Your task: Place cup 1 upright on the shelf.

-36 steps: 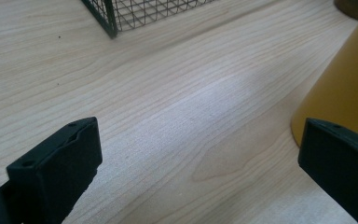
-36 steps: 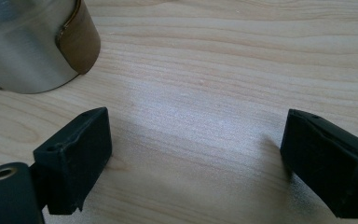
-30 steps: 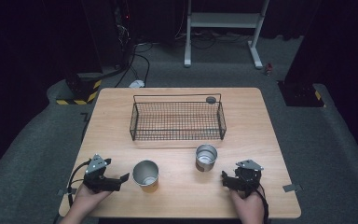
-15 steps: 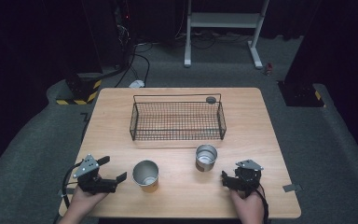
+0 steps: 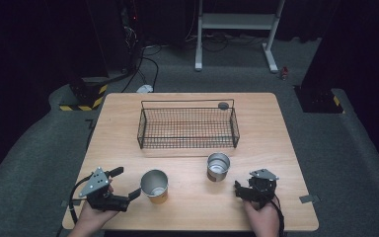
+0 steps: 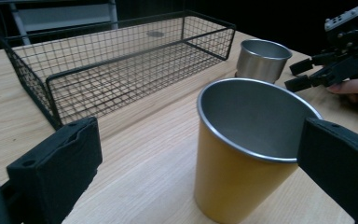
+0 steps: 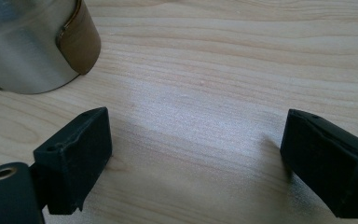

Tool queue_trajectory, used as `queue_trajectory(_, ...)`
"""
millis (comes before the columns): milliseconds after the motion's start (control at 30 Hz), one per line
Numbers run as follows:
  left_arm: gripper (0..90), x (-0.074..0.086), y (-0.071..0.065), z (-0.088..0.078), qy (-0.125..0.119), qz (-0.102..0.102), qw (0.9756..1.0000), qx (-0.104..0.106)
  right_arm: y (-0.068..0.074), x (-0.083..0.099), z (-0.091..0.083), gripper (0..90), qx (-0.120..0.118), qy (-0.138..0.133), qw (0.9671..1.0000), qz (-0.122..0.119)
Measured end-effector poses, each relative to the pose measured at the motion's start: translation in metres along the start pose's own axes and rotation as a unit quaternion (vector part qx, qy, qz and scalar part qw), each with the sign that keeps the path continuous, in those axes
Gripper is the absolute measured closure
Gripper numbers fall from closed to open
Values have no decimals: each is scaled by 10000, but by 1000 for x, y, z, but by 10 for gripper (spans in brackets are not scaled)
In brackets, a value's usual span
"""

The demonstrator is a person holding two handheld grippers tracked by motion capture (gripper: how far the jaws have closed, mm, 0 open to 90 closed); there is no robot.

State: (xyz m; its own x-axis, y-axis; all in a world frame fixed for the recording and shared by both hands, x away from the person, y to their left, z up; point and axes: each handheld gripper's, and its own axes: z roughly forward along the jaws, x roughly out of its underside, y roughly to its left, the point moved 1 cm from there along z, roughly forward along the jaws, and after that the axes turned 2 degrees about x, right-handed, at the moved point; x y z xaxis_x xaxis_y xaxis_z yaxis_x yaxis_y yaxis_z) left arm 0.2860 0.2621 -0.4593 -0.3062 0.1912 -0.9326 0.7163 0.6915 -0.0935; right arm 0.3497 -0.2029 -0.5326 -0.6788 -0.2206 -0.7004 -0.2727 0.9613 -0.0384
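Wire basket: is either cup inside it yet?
No. In the high view the wire basket holds neither; the yellow cup and the steel cup both stand on the table in front of it.

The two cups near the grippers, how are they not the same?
The yellow cup has a coloured outside; the silver cup is bare metal all over. The yellow cup looks taller and flares wider toward its rim; the silver cup looks shorter and straighter. The yellow cup stands by the left gripper, the silver cup nearer the wire basket. Both stand upright, empty.
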Motion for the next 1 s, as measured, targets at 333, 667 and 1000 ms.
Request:
queue_trajectory(333, 0, -2, -14, 13, 42, 112, 9998, 151, 0, 0, 0, 87, 0, 0, 10000, 3)
queue_trajectory(667, 0, -1, -20, 26, 121, 192, 9996, 189, 0, 0, 0, 87, -1, -3, 10000, -12)
queue_trajectory(1000, 0, 0, -26, 34, 189, 266, 9991, 285, 0, 0, 0, 87, -2, -2, 10000, -10)
